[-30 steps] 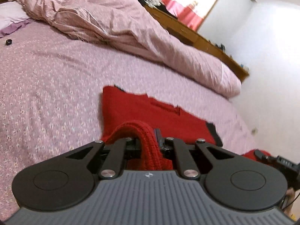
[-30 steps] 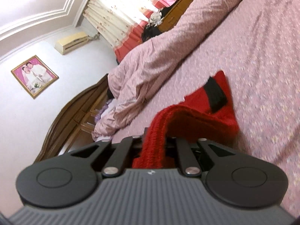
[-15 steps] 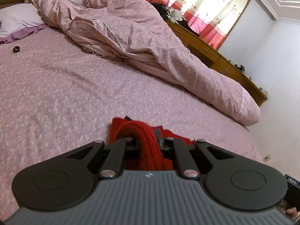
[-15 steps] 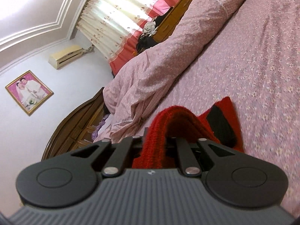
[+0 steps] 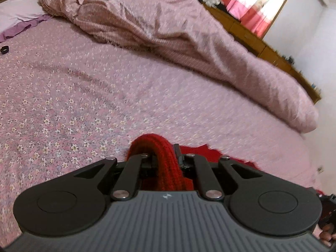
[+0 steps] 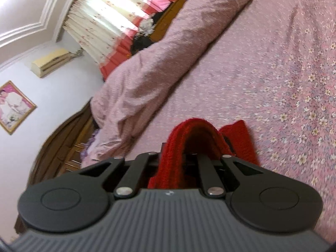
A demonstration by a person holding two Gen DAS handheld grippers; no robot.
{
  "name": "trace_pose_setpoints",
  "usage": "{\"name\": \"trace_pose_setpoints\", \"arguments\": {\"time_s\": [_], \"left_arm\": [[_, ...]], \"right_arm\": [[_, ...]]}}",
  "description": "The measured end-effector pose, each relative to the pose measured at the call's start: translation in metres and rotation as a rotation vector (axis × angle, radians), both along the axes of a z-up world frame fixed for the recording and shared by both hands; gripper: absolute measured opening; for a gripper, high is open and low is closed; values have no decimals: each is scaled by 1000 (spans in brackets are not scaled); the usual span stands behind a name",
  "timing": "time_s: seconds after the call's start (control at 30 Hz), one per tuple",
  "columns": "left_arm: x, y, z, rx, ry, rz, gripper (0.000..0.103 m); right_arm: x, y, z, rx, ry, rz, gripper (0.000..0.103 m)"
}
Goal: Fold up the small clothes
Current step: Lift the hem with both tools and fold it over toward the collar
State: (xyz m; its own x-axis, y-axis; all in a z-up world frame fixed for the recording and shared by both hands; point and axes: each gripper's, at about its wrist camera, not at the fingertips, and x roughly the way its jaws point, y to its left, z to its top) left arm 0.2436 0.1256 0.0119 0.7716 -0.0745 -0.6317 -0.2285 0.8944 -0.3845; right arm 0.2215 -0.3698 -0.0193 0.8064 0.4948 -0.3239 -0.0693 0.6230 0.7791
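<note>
Pink floral bedsheet (image 5: pixel 69 105) fills both wrist views, and on it lies the task's thing: a small red knitted garment (image 5: pixel 166 166) with a thick ribbed edge. One bunch of that ribbed edge rises between the jaws of the left hand-held gripper (image 5: pixel 166 159), which are closed tight on it; the rest of the red knit spreads flat on the bed just ahead of that gripper and off to its right. The right hand-held gripper (image 6: pixel 184 157) is likewise clamped on a fold of the same garment (image 6: pixel 189 138), the knit arching up over its jaws, with a flat red part carrying a dark patch lying just beyond and to its right.

Both hands thus hold one edge of the garment, and the body of it sits directly in front of and below each gripper, close in, so little cloth shows past the jaws. I judge the held edge is being carried over the flat part, and the move to come turns on laying that edge squarely on the cloth ahead; neither hand looks clearly nearer.

Further out, a crumpled pink quilt (image 5: pixel 168 33) lies well beyond the grippers, with a wooden headboard (image 6: pixel 63 142) and red-trimmed curtains (image 6: pixel 117 21) behind.
</note>
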Motion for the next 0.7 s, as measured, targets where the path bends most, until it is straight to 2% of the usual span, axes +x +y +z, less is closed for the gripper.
{"name": "trace_pose_setpoints", "arguments": {"time_s": [0.13,0.23,0.4,0.5,0.57,0.6,0.63,0.67,0.7], "left_arm": [[14,-2,-24,51,63,-22,12],[15,-4,-33,92,68,-42,12],[11,-10,-27,149,57,-76,13],[5,-12,-17,157,51,-91,16],[-2,-12,-9,159,48,-90,26],[-6,-14,-5,161,42,-89,37],[-11,-14,-1,167,32,-86,50],[-16,-14,3,176,20,-83,56],[-20,-15,8,186,8,-79,62]], "right_arm": [[12,6,-18,-73,56,-17,11],[14,11,-32,-144,103,-23,11],[12,10,-35,-134,109,-15,10],[8,9,-27,-150,119,-25,15],[2,10,-21,-167,111,-32,32],[-1,10,-19,-171,104,-35,38],[-4,9,-16,-174,94,-40,47],[-8,9,-13,-179,87,-47,55],[-13,9,-9,-189,79,-53,56]]}}
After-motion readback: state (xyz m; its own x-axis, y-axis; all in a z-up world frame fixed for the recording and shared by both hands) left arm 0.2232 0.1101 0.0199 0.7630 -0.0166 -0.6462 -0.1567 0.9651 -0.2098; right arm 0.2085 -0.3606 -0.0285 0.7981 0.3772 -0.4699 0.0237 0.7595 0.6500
